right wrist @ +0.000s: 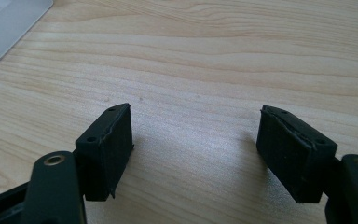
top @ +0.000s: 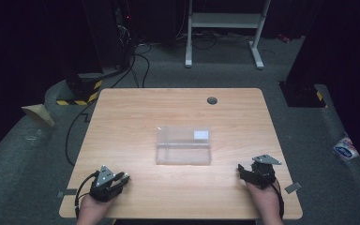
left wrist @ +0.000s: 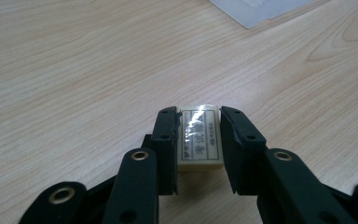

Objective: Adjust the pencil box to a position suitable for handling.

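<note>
One small cream eraser [left wrist: 199, 137], wrapped in a printed sleeve with glossy film, lies flat on the bench [top: 136, 112] and is pinched between the two black jaws of the left claw [left wrist: 198, 122]; each pad presses one long side of it. In the high view the left claw [top: 122, 178] sits near the bench's near left corner, held by one hand [top: 92, 209] entering from the near edge. One clear plastic box [top: 183, 145], rectangular and bearing one white label at its far right corner, stands near the middle of the bench, well apart from both claws; one corner of it appears at the top of each gripper view. The right claw [top: 239, 169], held by the second hand [top: 265, 200] near the near right corner, has its two jaws spread wide over bare wood, with nothing between them [right wrist: 195, 128]. One round grey cable hole [top: 212, 100] is set close to the far edge of the bench.
</note>
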Demonstrator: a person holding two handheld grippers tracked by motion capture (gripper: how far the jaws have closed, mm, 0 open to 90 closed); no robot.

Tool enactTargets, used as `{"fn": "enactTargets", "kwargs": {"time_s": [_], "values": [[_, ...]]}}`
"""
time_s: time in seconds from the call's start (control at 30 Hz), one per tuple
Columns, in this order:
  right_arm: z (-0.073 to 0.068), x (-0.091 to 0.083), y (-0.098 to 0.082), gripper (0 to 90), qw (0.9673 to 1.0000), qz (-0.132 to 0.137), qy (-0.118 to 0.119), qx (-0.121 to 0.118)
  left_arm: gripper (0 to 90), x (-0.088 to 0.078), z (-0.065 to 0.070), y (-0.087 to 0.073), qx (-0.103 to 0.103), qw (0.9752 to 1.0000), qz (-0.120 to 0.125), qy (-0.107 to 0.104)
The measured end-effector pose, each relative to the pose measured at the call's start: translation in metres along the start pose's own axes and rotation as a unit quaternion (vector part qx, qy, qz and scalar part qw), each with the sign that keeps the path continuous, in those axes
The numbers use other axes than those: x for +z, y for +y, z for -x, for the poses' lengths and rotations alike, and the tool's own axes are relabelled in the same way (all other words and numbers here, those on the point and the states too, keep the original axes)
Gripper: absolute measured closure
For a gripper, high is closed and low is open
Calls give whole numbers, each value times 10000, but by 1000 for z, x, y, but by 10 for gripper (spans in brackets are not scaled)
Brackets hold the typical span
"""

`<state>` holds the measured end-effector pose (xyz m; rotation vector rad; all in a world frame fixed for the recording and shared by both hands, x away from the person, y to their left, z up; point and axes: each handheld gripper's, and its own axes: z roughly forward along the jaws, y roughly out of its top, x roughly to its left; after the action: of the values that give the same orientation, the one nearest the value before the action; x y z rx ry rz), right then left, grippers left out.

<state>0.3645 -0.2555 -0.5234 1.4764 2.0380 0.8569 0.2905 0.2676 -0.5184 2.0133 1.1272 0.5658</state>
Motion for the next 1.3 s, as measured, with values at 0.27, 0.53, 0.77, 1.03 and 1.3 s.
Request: {"fn": "enactTargets", "kwargs": {"time_s": [0.27, 0.53, 0.77, 1.03, 1.3], "values": [[0, 0, 0, 267, 10000, 0, 3, -1, 677, 7, 3, 6, 14, 10000, 10, -3], [0, 0, 0, 268, 10000, 0, 9, 0, 678, 9, 7, 9, -33, 10000, 57, -14], [0, 1, 1, 269, 10000, 14, 10, -27, 679, 11, 11, 14, -32, 9998, 177, 22], [0, 1, 1, 276, 10000, 5, 16, -24, 679, 15, 11, 22, -43, 9997, 259, -26], [0, 1, 1, 282, 10000, 18, 22, -25, 681, 26, 12, 30, -37, 9996, 280, -29]]}}
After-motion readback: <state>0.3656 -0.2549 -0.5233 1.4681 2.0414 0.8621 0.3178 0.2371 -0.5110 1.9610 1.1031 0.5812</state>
